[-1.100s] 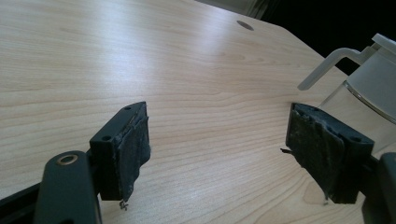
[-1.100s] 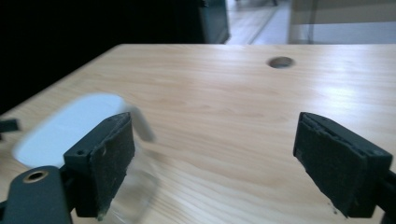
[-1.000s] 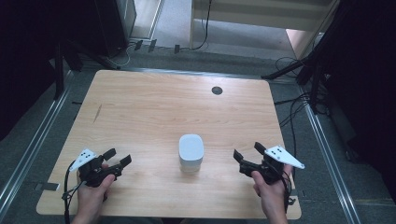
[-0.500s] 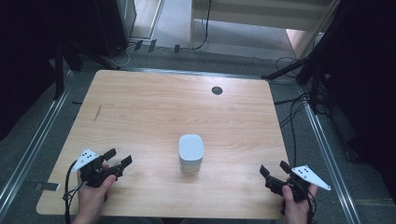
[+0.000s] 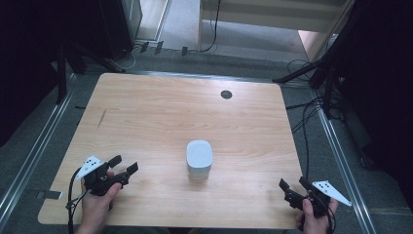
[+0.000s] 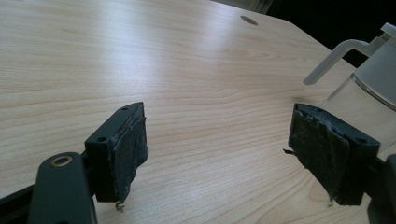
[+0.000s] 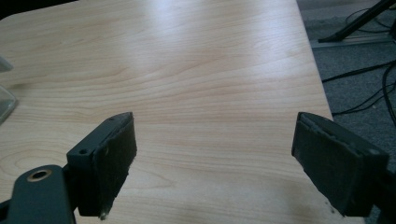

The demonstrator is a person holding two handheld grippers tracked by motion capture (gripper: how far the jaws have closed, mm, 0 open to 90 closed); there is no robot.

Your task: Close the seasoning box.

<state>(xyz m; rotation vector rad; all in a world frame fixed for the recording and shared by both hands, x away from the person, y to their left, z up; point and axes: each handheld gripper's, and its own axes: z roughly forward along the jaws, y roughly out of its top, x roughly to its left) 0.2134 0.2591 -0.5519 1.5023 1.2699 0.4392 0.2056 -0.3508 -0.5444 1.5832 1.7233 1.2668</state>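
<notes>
Right claw (image 5: 294, 187) withdrawn, pitcher (image 5: 199, 160) central

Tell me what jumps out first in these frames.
A lone white-lidded clear container stands near the middle of the wooden table. The left gripper sits open at the near left edge, the right gripper open at the near right corner, both apart from the container.

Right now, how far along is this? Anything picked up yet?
Nothing looks done. The clear plastic jug with a white lid stands untouched mid-table. The left gripper and right gripper are both open and hold nothing, near the wooden table's front edge. All handling remains.
</notes>
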